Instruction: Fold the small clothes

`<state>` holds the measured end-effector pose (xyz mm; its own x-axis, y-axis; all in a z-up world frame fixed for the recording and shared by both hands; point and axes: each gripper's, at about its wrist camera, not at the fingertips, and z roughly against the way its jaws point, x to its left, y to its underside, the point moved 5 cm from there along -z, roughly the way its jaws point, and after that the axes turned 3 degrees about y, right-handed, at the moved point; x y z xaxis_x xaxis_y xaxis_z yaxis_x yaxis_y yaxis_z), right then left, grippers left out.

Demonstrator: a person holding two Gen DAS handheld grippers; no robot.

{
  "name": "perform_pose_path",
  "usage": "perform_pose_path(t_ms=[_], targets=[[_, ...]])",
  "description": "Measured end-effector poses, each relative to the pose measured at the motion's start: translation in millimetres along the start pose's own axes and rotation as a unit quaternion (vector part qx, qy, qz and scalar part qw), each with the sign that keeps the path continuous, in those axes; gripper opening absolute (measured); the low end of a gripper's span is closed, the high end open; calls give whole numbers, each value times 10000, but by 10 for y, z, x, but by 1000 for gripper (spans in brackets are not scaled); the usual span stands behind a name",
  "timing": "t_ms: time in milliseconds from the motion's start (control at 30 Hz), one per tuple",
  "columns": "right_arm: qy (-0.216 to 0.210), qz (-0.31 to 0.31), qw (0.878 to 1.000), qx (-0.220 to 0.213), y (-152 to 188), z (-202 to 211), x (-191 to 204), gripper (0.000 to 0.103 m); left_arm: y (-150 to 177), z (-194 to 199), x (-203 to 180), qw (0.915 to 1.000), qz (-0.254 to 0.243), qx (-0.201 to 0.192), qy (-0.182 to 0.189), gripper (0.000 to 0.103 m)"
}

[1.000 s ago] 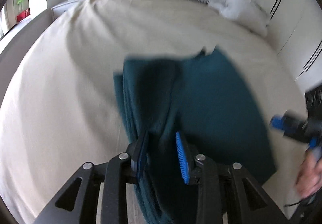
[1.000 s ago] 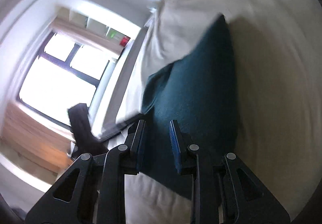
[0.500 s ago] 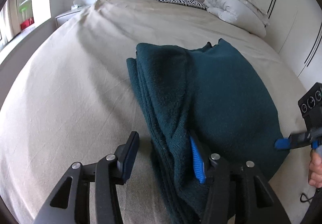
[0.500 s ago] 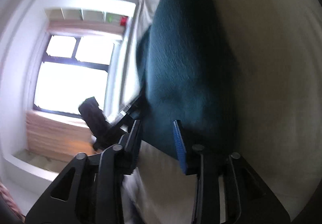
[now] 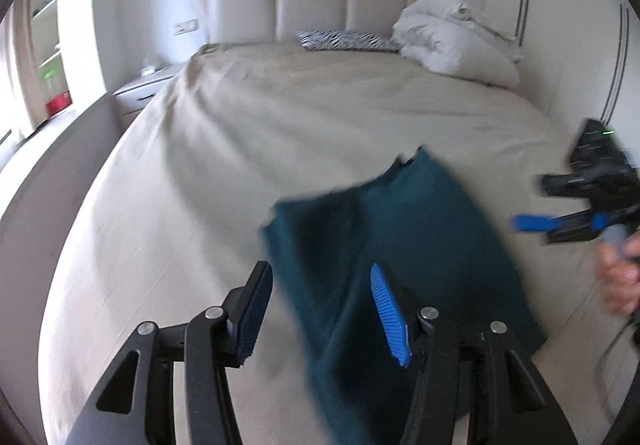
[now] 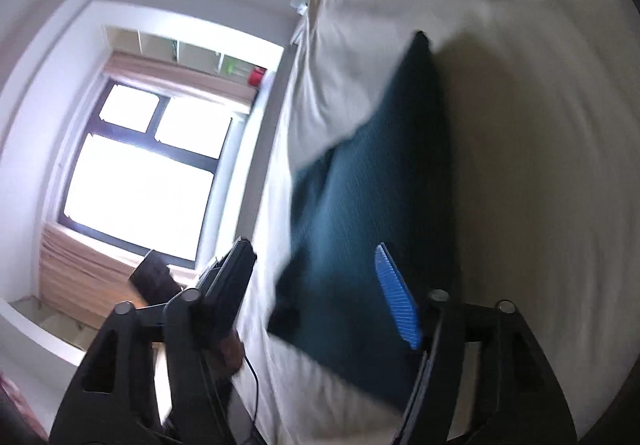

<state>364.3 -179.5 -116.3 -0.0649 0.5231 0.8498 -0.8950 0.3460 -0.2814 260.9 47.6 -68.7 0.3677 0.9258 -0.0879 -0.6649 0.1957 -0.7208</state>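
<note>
Two grippers hang over the near part of the bed (image 5: 280, 117), and both stand wide open with nothing between their fingers. The left gripper (image 5: 320, 309) has its fingers spread either side of the left edge of the cloth (image 5: 400, 237), above it and not gripping. The right gripper (image 6: 316, 285) is tilted on its side; its blue-padded finger sits over the cloth, the other over the bed's edge toward the window (image 6: 140, 173). In the left view the right gripper (image 5: 560, 221) shows off to the right of the cloth, clear of it, with a hand (image 5: 618, 277) holding it.

Plenty of bare sheet lies to the left of the cloth and beyond it, up to the headboard (image 5: 312, 1). A white duvet (image 5: 452, 41) and a striped pillow (image 5: 344, 41) are bunched at the far end, well apart from the cloth. A nightstand (image 5: 140, 93) stands beside the bed's far left corner.

The cloth is dark teal, thick and fuzzy, folded into a rough rectangle lying flat near the foot of the bed, toward its right side. Layered folds run along its left edge, and a small notch shows at its far corner. Blur softens its outline.
</note>
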Motion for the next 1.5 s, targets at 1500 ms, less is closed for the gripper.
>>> perform_pose_path(t_ms=[1500], targets=[[557,-338,9978,115,156,245,-407,74,522,-279,601,9710,1951,668,1208,66]])
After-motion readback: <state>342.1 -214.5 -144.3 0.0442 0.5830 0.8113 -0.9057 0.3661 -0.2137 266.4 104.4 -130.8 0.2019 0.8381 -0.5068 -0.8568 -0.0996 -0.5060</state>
